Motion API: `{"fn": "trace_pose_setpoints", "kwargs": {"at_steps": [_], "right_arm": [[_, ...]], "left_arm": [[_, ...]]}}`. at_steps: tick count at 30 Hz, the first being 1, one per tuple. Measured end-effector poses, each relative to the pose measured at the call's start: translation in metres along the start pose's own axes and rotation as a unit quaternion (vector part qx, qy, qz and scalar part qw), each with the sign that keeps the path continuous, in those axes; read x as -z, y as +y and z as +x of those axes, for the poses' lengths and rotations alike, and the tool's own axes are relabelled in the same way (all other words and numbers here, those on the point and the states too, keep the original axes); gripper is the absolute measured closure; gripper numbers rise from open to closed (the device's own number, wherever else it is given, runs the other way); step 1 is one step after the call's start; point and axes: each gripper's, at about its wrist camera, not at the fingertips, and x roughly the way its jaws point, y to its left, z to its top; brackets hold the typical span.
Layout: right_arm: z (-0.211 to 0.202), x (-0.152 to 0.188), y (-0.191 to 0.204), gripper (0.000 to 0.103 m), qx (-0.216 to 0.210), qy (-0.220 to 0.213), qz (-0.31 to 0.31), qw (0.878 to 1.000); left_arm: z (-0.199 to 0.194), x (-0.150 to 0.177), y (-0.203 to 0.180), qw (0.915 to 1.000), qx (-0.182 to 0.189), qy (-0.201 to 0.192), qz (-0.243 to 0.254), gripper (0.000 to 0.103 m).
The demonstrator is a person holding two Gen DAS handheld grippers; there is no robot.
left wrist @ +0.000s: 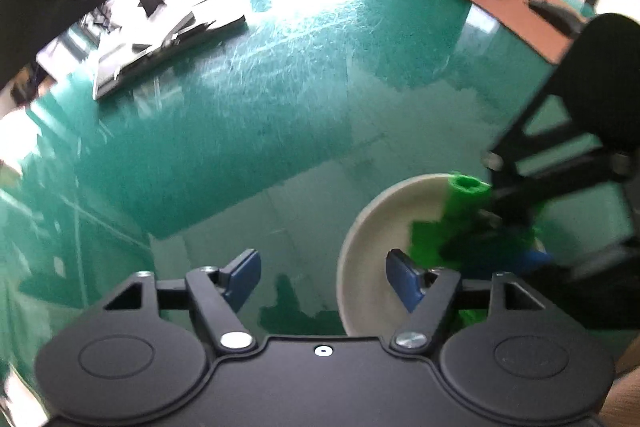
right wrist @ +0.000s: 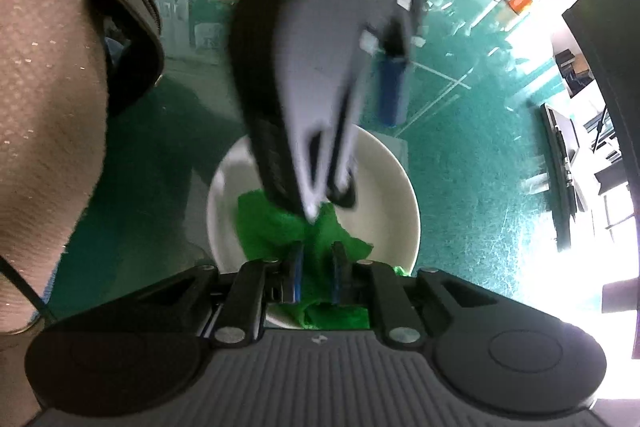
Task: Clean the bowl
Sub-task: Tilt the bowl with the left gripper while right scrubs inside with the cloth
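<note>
My left gripper [left wrist: 323, 279] stands released, its blue pads apart with nothing between them; only bare surface shows in the gap. The white bowl [right wrist: 384, 163] sits just to the right of that gripper in the left wrist view, on what reads as a glass desk [left wrist: 280, 211] over a green floor [left wrist: 224, 115].

My right gripper [right wrist: 318, 267] is clenched on a green cloth [right wrist: 272, 223], which lies bunched inside the bowl. I judge the cloth is held this way so it can be pressed and rubbed round the inner wall. The left gripper, judged free of the rim, gives the bowl no steadying at present.

Limits of view: the left wrist picture is smeared, and the bowl's right half is covered there by the right gripper's frame. In the right wrist view the left gripper's body blurs across the far rim. The near rim is cut off by my own gripper. Whether the bowl holds dirt I cannot tell.
</note>
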Motion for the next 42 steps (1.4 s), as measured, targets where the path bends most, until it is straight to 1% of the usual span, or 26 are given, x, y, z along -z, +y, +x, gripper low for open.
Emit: {"fn": "trace_pose_setpoints", "kwargs": {"at_steps": [1, 2, 3, 4, 5, 6, 7, 8, 10, 13, 14, 16, 19, 22, 23, 24, 25, 27, 29, 31, 33, 34, 37, 40, 41, 42], "right_arm": [[-0.001, 0.000, 0.001, 0.087, -0.002, -0.003, 0.003, 1.000], [-0.003, 0.000, 0.001, 0.087, -0.006, -0.005, 0.007, 1.000], [-0.006, 0.004, 0.006, 0.087, -0.011, -0.005, 0.012, 1.000], [-0.008, 0.007, 0.010, 0.088, -0.020, -0.004, 0.020, 1.000], [-0.011, 0.010, 0.013, 0.088, -0.023, -0.005, 0.027, 0.999], [-0.010, 0.010, 0.012, 0.088, -0.024, -0.004, 0.032, 0.999], [-0.009, 0.009, 0.009, 0.087, -0.023, 0.000, 0.042, 0.999], [-0.008, 0.009, 0.007, 0.088, -0.021, 0.004, 0.046, 0.999], [-0.005, 0.008, 0.003, 0.088, -0.010, 0.016, 0.042, 0.999], [0.004, 0.009, -0.003, 0.089, 0.022, 0.036, 0.018, 0.999], [0.005, 0.008, -0.006, 0.090, 0.027, 0.035, 0.015, 0.999], [0.010, 0.005, -0.014, 0.091, 0.036, 0.027, 0.012, 0.999], [0.013, -0.002, -0.018, 0.091, 0.031, 0.014, 0.004, 0.999], [0.014, -0.008, -0.012, 0.091, 0.031, 0.015, -0.009, 0.999], [0.012, -0.008, -0.011, 0.090, 0.026, 0.017, -0.007, 1.000], [0.010, -0.007, -0.009, 0.090, 0.011, 0.021, -0.002, 1.000], [0.006, -0.004, -0.005, 0.090, -0.014, 0.026, 0.006, 1.000], [-0.012, 0.005, 0.010, 0.090, -0.046, 0.020, 0.019, 0.999], [-0.022, 0.006, 0.012, 0.087, -0.079, 0.005, 0.057, 0.995], [-0.023, 0.006, 0.009, 0.088, -0.092, 0.000, 0.071, 0.993], [-0.018, 0.007, 0.012, 0.089, -0.064, 0.016, 0.045, 0.997], [-0.013, 0.008, 0.012, 0.089, -0.028, 0.031, 0.027, 0.999], [-0.013, 0.005, 0.002, 0.089, 0.003, 0.032, 0.034, 0.999], [-0.019, 0.005, -0.002, 0.088, -0.027, 0.028, 0.063, 0.997], [-0.023, 0.006, -0.002, 0.087, -0.055, 0.021, 0.076, 0.995], [-0.026, 0.008, 0.000, 0.087, -0.074, 0.015, 0.086, 0.993]], "left_arm": [[0.001, -0.002, -0.001, 1.0000, 0.002, 0.000, 0.008, 0.030], [0.002, -0.005, -0.002, 0.9999, 0.005, 0.002, 0.016, 0.029], [0.004, -0.008, -0.003, 0.9997, 0.008, 0.003, 0.025, 0.030], [0.006, -0.009, -0.003, 0.9993, 0.021, 0.008, 0.030, 0.038], [0.009, -0.009, -0.003, 0.9986, 0.043, 0.017, 0.027, 0.047], [0.009, -0.008, -0.004, 0.9979, 0.058, 0.023, 0.020, 0.069], [0.008, -0.007, -0.005, 0.9974, 0.065, 0.028, 0.014, 0.075], [0.007, -0.006, -0.005, 0.9969, 0.072, 0.032, 0.007, 0.076], [0.004, -0.001, -0.004, 0.9967, 0.073, 0.033, -0.004, 0.079], [-0.001, 0.013, -0.001, 0.9961, 0.075, 0.037, -0.028, 0.080], [-0.003, 0.018, -0.001, 0.9957, 0.076, 0.037, -0.038, 0.080], [-0.008, 0.028, 0.000, 0.9941, 0.080, 0.037, -0.064, 0.079], [-0.014, 0.039, 0.001, 0.9918, 0.076, 0.037, -0.096, 0.078], [-0.016, 0.041, 0.001, 0.9907, 0.067, 0.035, -0.114, 0.078], [-0.016, 0.041, 0.001, 0.9910, 0.061, 0.035, -0.114, 0.078], [-0.015, 0.040, 0.001, 0.9913, 0.059, 0.035, -0.113, 0.078], [-0.015, 0.039, 0.001, 0.9913, 0.059, 0.034, -0.113, 0.079], [-0.014, 0.038, 0.000, 0.9913, 0.060, 0.032, -0.112, 0.079], [-0.015, 0.038, -0.002, 0.9915, 0.061, 0.031, -0.110, 0.079], [-0.015, 0.037, -0.003, 0.9919, 0.062, 0.031, -0.107, 0.079], [-0.014, 0.037, -0.004, 0.9923, 0.061, 0.032, -0.103, 0.079], [-0.013, 0.036, -0.004, 0.9924, 0.060, 0.032, -0.103, 0.079], [-0.012, 0.037, -0.004, 0.9926, 0.056, 0.031, -0.103, 0.079], [-0.012, 0.037, -0.004, 0.9926, 0.056, 0.029, -0.104, 0.079], [-0.012, 0.037, -0.003, 0.9925, 0.056, 0.028, -0.105, 0.079], [-0.011, 0.037, -0.003, 0.9925, 0.056, 0.028, -0.105, 0.079]]}}
